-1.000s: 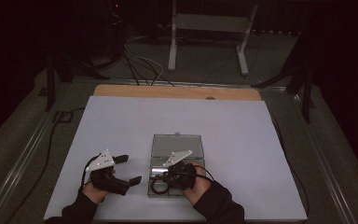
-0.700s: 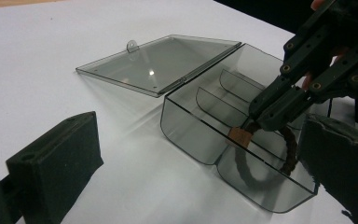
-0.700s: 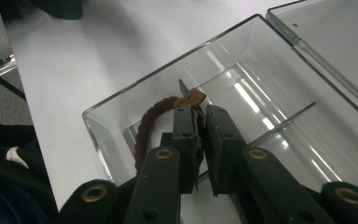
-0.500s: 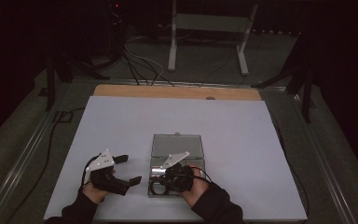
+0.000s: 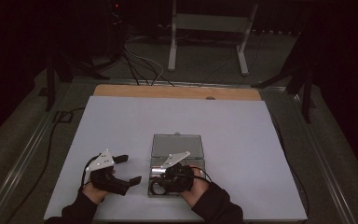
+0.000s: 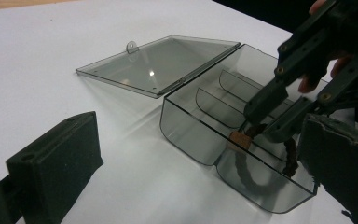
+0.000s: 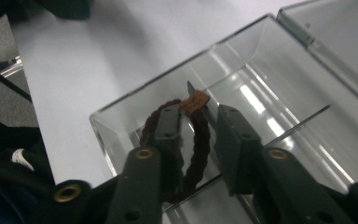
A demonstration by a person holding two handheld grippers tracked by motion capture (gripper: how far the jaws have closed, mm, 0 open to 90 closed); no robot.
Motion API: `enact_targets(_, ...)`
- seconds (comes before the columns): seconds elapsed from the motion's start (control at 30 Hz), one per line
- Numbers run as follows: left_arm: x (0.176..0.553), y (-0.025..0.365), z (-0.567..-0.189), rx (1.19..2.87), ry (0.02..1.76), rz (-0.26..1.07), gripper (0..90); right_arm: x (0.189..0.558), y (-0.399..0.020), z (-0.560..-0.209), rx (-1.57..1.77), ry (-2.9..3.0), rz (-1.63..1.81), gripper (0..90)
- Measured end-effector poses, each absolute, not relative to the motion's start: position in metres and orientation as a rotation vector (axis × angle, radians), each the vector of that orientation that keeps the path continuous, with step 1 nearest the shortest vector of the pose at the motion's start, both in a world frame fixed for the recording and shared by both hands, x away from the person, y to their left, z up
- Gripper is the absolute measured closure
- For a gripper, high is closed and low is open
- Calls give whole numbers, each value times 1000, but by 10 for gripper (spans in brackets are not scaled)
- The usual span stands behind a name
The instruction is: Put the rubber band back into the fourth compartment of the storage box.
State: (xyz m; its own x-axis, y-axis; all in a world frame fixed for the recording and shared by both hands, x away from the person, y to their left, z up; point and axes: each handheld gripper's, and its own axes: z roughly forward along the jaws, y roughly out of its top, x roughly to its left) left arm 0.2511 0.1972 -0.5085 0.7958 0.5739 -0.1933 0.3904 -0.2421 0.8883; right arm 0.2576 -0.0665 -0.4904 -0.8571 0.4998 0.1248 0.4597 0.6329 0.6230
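Observation:
A smoky clear plastic box (image 5: 199, 164) lies near the table's front edge, its lid (image 5: 176, 145) folded flat behind it. In its end compartment rests a dark brown braided bracelet (image 7: 196, 156) with an orange-brown tag (image 7: 196, 100). My right gripper (image 7: 198, 112) reaches into that compartment, slightly open. One jaw stands inside the ring and the other outside, with the strand between them. In the left gripper view the bracelet (image 6: 242, 164) shows through the box wall (image 6: 186, 126). My left gripper (image 5: 129, 169) rests wide open on the table, left of the box, holding nothing.
Curved dividers (image 6: 214, 105) split the box into several compartments. The white tabletop (image 5: 121, 121) has a wooden strip (image 5: 177, 92) at its far edge. Cables (image 5: 140, 63) and a stand's legs (image 5: 205, 42) lie on the dark floor beyond.
My right gripper has sunk slightly toward the box's near compartment. The left gripper and the box have stayed put.

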Motion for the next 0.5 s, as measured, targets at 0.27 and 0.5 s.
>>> enact_targets(0.27,250,198,-504,1852,722,204,7,261,-79,-475,848,2690,1149,481)
enact_targets(0.5,249,195,-499,1840,692,204,7,267,-97,-463,910,2613,1238,370)
